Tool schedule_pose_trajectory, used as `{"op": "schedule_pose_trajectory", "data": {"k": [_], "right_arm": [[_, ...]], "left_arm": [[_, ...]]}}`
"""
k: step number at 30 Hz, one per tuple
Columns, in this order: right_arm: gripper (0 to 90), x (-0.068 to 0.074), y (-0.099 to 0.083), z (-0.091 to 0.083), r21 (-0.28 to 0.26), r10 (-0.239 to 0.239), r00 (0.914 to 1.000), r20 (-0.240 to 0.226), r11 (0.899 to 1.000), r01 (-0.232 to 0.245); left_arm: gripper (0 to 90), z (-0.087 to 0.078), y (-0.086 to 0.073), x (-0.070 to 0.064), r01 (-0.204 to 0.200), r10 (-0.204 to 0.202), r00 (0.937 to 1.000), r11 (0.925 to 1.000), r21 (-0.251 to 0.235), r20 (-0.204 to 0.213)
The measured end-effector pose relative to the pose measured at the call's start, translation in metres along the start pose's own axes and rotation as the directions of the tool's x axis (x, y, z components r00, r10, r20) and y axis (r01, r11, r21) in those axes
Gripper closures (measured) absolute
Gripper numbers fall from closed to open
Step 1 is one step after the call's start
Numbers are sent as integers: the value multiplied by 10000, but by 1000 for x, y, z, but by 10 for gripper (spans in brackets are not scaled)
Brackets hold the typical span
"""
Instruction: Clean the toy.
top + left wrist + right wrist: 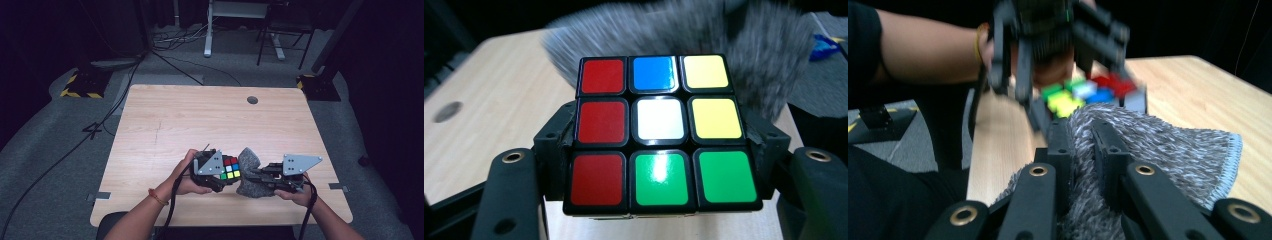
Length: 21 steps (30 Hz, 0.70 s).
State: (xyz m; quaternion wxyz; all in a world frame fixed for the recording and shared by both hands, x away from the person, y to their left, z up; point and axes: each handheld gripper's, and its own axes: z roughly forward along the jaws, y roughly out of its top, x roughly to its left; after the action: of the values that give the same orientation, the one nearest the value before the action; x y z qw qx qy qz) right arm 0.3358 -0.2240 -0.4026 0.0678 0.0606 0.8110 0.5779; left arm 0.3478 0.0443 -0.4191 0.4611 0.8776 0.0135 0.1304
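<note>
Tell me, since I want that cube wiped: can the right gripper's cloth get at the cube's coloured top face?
Probably yes. The left gripper clamps the Rubik's cube by its sides, leaving the top face bare, and the right gripper holds the grey cloth right beside it.

You're seated in a lab or recording studio, not a home. Dark curtains or walls close off the sides. Grey carpet [60,130] covers the floor, with black cables [65,155] running loose across it. Stand bases marked with yellow-and-black hazard tape [82,90] sit at the far left and far right corners of your table. The wooden table [200,120] is a plain light desktop with a cable grommet hole [252,100]. Behind it stand a white desk frame [209,35] and dark chair legs [285,45].
</note>
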Motion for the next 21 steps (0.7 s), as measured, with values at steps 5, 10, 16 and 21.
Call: {"op": "schedule_pose_trajectory", "data": {"k": [5,10,16,21], "right_arm": [[807,-6,-4,0,228,193,9982,577,9995,-206],[807,-16,-15,3,640,569,9953,784,9960,-620],[808,-3,-5,4,150,181,9988,466,9997,-188],[810,0,-1,5,-108,159,9993,353,9998,-156]], "left_arm": [[333,9,3,-8,-245,243,9997,9994,254,81],[333,1,5,-6,-207,206,9998,9996,-185,-23],[332,7,2,-5,100,-98,9999,9999,-114,128],[331,12,3,-5,56,-57,9999,9999,142,118]]}}
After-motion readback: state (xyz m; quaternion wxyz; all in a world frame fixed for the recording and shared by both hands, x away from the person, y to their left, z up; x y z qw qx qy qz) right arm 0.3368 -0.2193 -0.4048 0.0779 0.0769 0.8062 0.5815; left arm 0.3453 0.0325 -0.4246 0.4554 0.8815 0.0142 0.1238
